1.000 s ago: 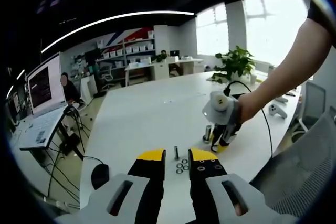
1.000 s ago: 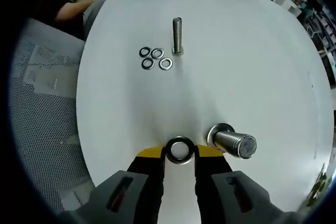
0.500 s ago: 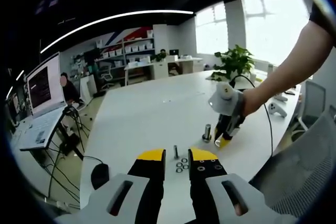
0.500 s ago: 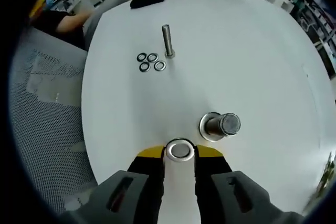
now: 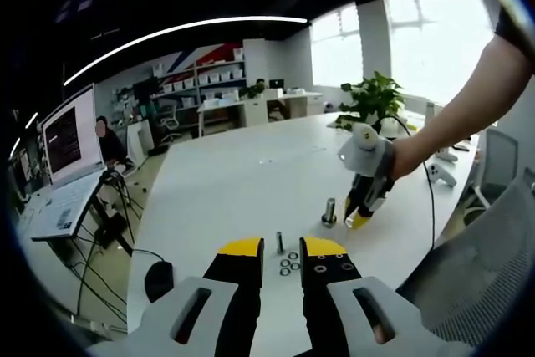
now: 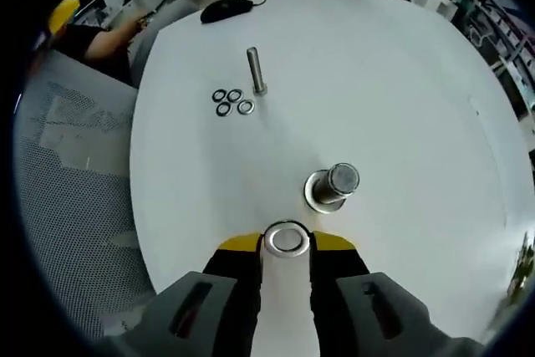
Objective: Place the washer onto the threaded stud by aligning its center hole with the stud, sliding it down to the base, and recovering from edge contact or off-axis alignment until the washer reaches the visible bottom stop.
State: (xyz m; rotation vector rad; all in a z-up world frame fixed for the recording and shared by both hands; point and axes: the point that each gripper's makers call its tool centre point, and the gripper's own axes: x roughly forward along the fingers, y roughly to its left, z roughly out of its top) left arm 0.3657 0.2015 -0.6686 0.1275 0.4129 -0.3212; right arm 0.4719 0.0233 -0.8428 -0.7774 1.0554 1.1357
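Observation:
My right gripper (image 6: 286,242) is shut on a steel washer (image 6: 286,240), held flat between its yellow-tipped jaws. The thick threaded stud (image 6: 333,186) stands upright on the white table (image 6: 401,89), just ahead and to the right of the washer, apart from it. In the left gripper view a hand holds the right gripper (image 5: 359,220) raised beside the stud (image 5: 330,211), on its right. My left gripper (image 5: 282,248) hovers open with nothing between its jaws.
A thin stud (image 6: 256,70) and several loose washers (image 6: 231,102) lie farther along the table, just ahead of the left jaws (image 5: 289,263). A mouse (image 6: 226,6), a laptop (image 5: 63,165), a mesh chair (image 6: 67,173) and a plant (image 5: 372,102) ring the table.
The right gripper has risen with the washer and shifted to the far side of the thick stud, which now looks smaller and is seen more from above. The left gripper stayed put.

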